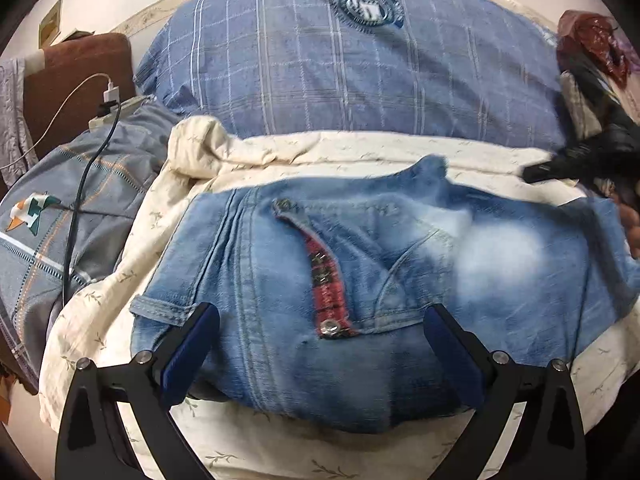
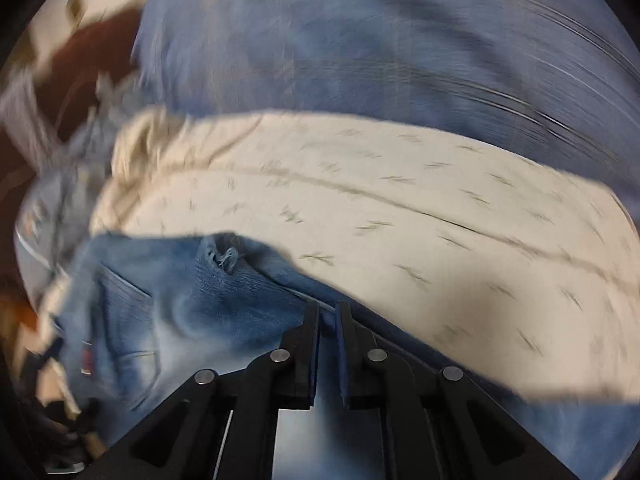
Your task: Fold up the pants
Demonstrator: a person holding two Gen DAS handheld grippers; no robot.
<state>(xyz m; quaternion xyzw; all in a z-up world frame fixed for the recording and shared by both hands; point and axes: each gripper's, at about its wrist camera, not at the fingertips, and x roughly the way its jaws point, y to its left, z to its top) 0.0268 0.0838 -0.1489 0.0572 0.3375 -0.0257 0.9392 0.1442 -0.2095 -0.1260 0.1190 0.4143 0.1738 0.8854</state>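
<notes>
Light blue jeans [image 1: 400, 264] lie on a cream floral sheet [image 1: 320, 152], waistband toward me, fly open with a red plaid lining [image 1: 328, 292]. My left gripper [image 1: 320, 356] is open, its blue-padded fingers [image 1: 192, 352] spread over the waistband without gripping it. In the blurred right wrist view my right gripper [image 2: 328, 320] is shut on a fold of the jeans [image 2: 192, 296], which drape to its left. The right gripper also shows as a dark shape in the left wrist view [image 1: 580, 160], at the jeans' far right.
A blue checked pillow [image 1: 344, 60] lies behind the jeans. A grey-blue quilt [image 1: 80, 208] with charger cables [image 1: 80, 184] lies at the left, next to a brown headboard [image 1: 76, 80]. Dark red clothing [image 1: 592, 40] sits at the far right.
</notes>
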